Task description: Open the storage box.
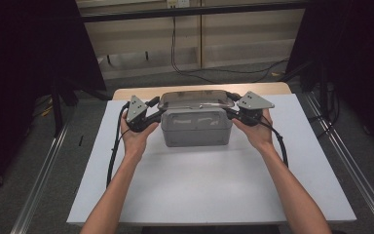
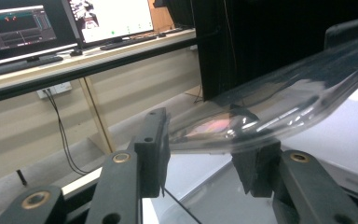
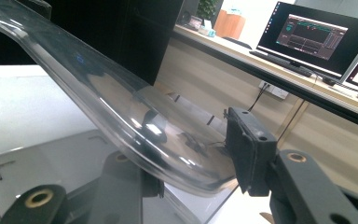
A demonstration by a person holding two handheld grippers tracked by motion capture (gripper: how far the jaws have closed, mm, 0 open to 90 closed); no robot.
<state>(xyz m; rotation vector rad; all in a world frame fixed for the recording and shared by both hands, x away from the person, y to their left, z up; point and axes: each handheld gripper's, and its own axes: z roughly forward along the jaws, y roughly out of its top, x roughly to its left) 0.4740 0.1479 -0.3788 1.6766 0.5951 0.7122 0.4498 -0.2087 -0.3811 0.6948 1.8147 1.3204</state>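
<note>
A grey plastic box (image 1: 195,130) stands at the back middle of the white table top (image 1: 199,185). Over its open top lies a clear plastic lid (image 1: 195,100); whether it rests on the rim I cannot tell. My left gripper (image 1: 157,112) is shut on the lid's left end, my right gripper (image 1: 231,112) on its right end. In the left gripper view the clear lid (image 2: 279,102) runs up to the right from between the black jaws of my left gripper (image 2: 205,149). Seen from the right gripper, the lid (image 3: 98,98) slants down into my right gripper (image 3: 191,163).
Each gripper's cable (image 1: 112,151) trails back along the forearm over the table. Metal rails (image 1: 44,170) run along the floor on both sides. A shelf with monitors (image 3: 317,37) and a wall socket with a hanging cord (image 2: 58,121) stand beyond the table's far edge.
</note>
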